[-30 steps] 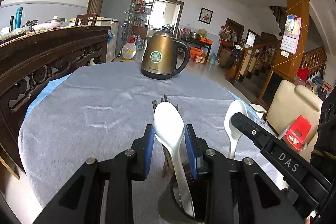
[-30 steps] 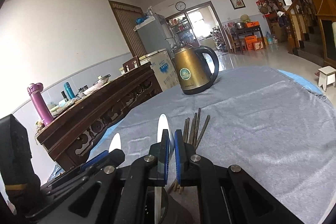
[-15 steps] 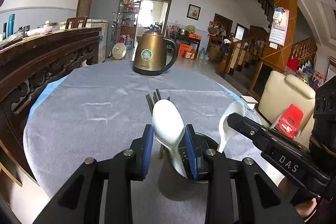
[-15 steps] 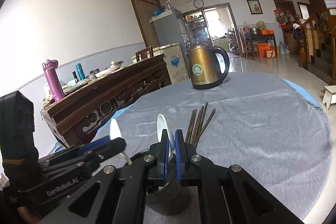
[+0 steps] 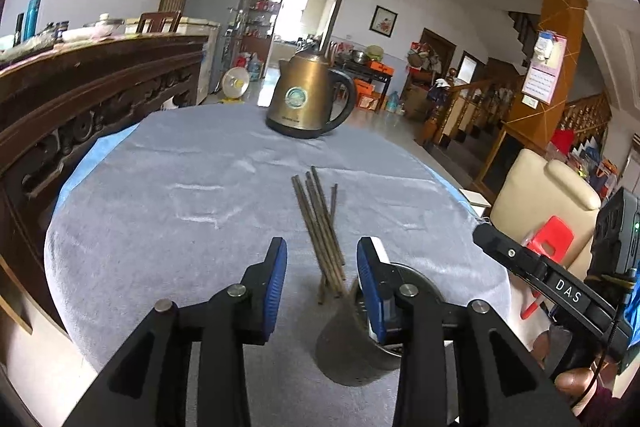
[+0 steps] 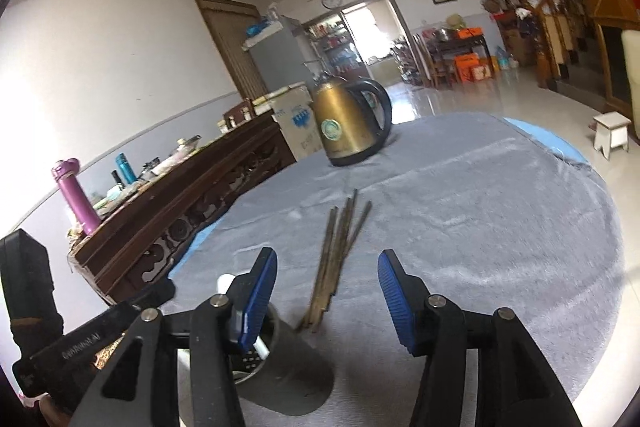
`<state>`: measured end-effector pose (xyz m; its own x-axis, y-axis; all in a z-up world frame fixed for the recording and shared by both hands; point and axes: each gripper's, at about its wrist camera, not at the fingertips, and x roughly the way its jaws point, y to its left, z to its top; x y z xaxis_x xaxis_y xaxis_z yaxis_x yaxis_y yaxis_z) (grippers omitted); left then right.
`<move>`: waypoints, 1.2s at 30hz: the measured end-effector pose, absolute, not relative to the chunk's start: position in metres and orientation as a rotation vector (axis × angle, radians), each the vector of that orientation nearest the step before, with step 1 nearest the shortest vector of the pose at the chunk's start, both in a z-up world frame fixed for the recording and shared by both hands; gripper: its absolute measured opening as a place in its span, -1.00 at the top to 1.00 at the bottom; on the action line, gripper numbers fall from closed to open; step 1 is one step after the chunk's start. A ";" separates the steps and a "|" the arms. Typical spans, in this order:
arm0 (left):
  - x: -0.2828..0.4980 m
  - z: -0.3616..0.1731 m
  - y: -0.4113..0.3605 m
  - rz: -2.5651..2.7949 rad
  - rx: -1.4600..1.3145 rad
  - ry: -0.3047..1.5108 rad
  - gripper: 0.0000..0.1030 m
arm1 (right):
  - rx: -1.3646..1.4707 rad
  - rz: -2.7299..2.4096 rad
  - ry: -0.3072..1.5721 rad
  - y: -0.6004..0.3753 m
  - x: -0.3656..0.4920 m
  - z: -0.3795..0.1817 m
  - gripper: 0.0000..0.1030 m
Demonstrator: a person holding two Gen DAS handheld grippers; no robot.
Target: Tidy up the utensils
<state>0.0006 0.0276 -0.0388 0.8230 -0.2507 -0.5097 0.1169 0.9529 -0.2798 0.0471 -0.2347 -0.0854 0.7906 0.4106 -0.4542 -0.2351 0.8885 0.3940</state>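
Several dark chopsticks (image 5: 320,223) lie in a bundle on the grey cloth, also in the right wrist view (image 6: 338,247). A dark metal utensil holder (image 5: 412,287) stands at the near end of the bundle, partly hidden behind my fingers; it also shows in the right wrist view (image 6: 260,355). A white spoon (image 6: 226,283) stands in it; its bowl edge peeks past my left gripper's right finger (image 5: 380,247). My left gripper (image 5: 322,287) is open and empty beside the holder. My right gripper (image 6: 326,299) is open and empty, wide apart, over the chopsticks' near ends.
A bronze electric kettle (image 5: 308,99) stands at the far side of the round table (image 5: 160,187). A carved dark wooden sideboard (image 5: 80,99) runs along the left. A cream chair (image 5: 548,195) and a red stool (image 5: 548,243) stand to the right.
Both grippers have opened and let go of their white spoons, which now stand in the holder. Both grippers have drawn back and risen a little.
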 end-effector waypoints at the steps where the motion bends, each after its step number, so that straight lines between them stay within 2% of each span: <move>1: 0.002 -0.040 0.029 -0.195 -0.244 0.579 0.26 | 0.332 0.350 0.570 -0.236 0.050 -0.087 -0.07; 2: 0.005 -0.042 0.031 -0.190 -0.245 0.587 0.25 | 0.336 0.350 0.578 -0.237 0.051 -0.089 -0.04; 4: 0.013 -0.045 0.035 -0.184 -0.250 0.614 0.07 | 0.347 0.348 0.609 -0.239 0.059 -0.094 0.03; 9: 0.044 -0.052 0.046 -0.179 -0.248 0.693 -0.01 | 0.381 0.356 0.734 -0.244 0.092 -0.111 0.09; 11: 0.060 -0.056 0.052 -0.174 -0.261 0.731 -0.02 | 0.385 0.371 0.789 -0.244 0.111 -0.118 0.11; 13: 0.077 -0.062 0.058 -0.174 -0.281 0.768 -0.02 | 0.364 0.374 0.857 -0.240 0.133 -0.125 0.23; 15: 0.099 -0.070 0.062 -0.183 -0.302 0.820 -0.02 | 0.364 0.395 0.923 -0.235 0.160 -0.132 0.26; 19: 0.145 -0.087 0.063 -0.191 -0.328 0.919 -0.02 | 0.339 0.392 1.013 -0.222 0.209 -0.146 0.27; 22: 0.168 -0.093 0.060 -0.186 -0.306 0.936 -0.02 | 0.348 0.387 1.069 -0.210 0.246 -0.156 0.30; 23: 0.176 -0.096 0.059 -0.185 -0.302 0.942 -0.02 | 0.358 0.382 1.094 -0.205 0.261 -0.162 0.36; 32: 0.231 -0.114 0.044 -0.199 -0.271 0.993 -0.02 | 0.326 0.270 1.163 -0.176 0.337 -0.185 0.39; 34: 0.239 -0.117 0.038 -0.205 -0.253 0.999 -0.02 | 0.294 0.242 1.184 -0.170 0.345 -0.189 0.46; 36: 0.247 -0.121 0.032 -0.215 -0.241 1.012 -0.02 | 0.272 0.223 1.210 -0.166 0.350 -0.195 0.64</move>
